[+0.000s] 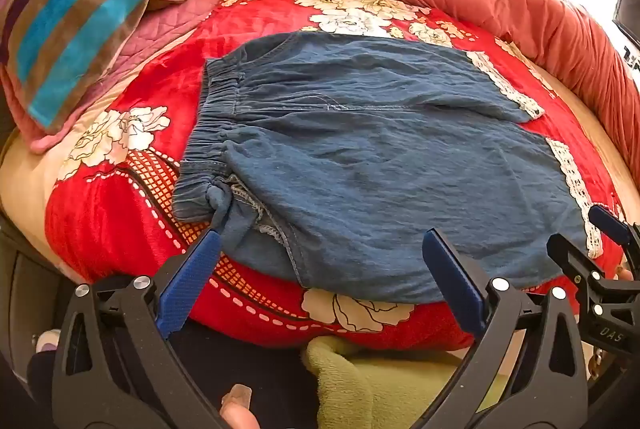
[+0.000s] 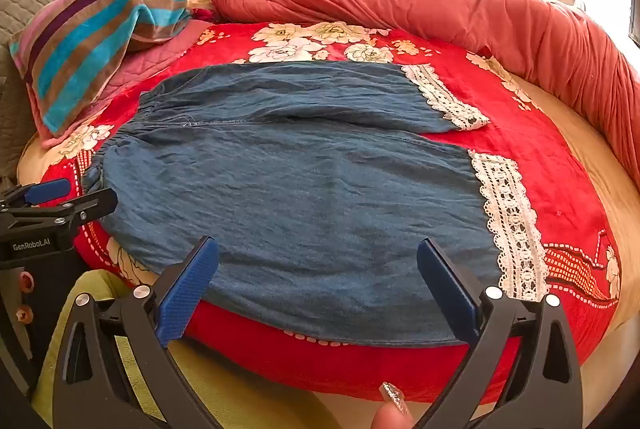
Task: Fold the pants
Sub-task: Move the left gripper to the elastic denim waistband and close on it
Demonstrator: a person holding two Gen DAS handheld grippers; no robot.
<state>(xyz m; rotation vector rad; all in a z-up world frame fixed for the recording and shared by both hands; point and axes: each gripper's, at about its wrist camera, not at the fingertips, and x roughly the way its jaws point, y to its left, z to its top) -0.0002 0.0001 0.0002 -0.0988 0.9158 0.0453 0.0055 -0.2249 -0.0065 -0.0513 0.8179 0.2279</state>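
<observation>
Blue denim pants [image 1: 360,157] with an elastic waistband at the left and white lace hems [image 1: 576,185] at the right lie spread flat on a red floral blanket [image 1: 120,229]. They also show in the right wrist view [image 2: 300,189]. My left gripper [image 1: 320,241] is open, hovering over the near edge of the pants by the waist knot. My right gripper [image 2: 318,249] is open over the near leg, close to the lace hem [image 2: 512,225]. Each gripper shows at the edge of the other's view: the right [image 1: 592,249], the left [image 2: 60,197].
A striped towel-covered pillow [image 2: 92,37] lies at the back left. A rolled salmon-red duvet [image 2: 440,1] runs along the back and right. A green cloth [image 1: 380,381] hangs below the bed's near edge.
</observation>
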